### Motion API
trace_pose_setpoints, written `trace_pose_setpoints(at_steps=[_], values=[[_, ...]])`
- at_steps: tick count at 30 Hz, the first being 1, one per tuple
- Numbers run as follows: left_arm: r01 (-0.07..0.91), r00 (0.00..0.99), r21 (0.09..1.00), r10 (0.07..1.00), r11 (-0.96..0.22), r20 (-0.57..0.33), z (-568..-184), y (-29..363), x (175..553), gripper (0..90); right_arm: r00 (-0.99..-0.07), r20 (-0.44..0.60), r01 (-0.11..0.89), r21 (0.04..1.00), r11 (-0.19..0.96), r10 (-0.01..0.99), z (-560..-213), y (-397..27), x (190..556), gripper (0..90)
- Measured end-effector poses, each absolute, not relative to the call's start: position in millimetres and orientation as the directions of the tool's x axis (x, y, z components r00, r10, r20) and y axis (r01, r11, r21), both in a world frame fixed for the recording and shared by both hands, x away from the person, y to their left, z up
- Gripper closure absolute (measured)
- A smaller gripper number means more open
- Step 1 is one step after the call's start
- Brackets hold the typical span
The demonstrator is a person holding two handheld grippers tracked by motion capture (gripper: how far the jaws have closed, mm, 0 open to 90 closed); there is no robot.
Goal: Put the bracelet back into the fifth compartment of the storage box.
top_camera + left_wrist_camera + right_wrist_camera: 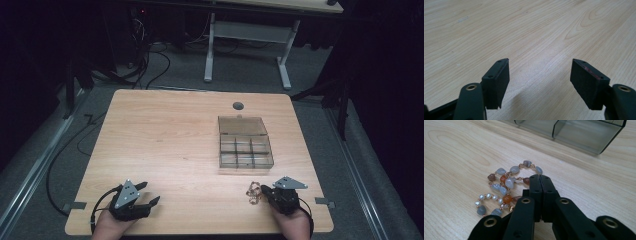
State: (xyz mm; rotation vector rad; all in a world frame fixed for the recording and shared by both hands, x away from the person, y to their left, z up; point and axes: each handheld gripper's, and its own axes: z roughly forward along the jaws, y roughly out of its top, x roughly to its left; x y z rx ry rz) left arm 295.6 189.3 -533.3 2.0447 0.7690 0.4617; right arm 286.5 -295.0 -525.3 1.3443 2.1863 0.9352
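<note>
A pale wood-grain surface [165,140] fills the middle of the high view, with dark floor and cables around it. At the lower left of that frame, the left claw [148,194] rests low over the surface, held by a hand [111,226] entering from the bottom edge. Its two black jaws are spread wide apart, and in the left gripper view the left claw [540,77] has nothing but bare wood between its pads.

Right of centre in the high view sits a smoky transparent plastic organiser box [245,148] with small divided compartments and its lid folded back toward the far edge.

At the lower right, just below the box, a beaded bracelet of grey, orange and pearl-white stones [253,192] lies on the surface. The right claw [265,190] touches its right edge. In the right gripper view the right claw [540,178] has its jaws pressed together, clenched, at the edge of the bracelet [504,187]; whether a strand is pinched between them cannot be told.
</note>
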Motion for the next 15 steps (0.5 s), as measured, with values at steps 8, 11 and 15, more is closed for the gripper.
trace_pose_setpoints(at_steps=[8,11,15], values=[[0.343,0.736,0.842,0.676,-0.417,0.035,-533.2,190.2,295.1,32.2,-0.413,0.0,0.633,0.719,0.288,0.911,-520.6,-305.1,289.0,86.4],[0.342,0.738,0.843,0.674,-0.415,0.032,-533.0,190.6,294.9,32.2,-0.408,-0.01,0.644,0.706,0.296,0.913,-518.1,-307.4,291.6,83.2],[0.331,0.748,0.844,0.662,-0.422,0.037,-533.1,190.0,294.3,32.2,-0.421,-0.013,0.669,0.67,0.32,0.907,-514.9,-307.1,293.6,75.1]])
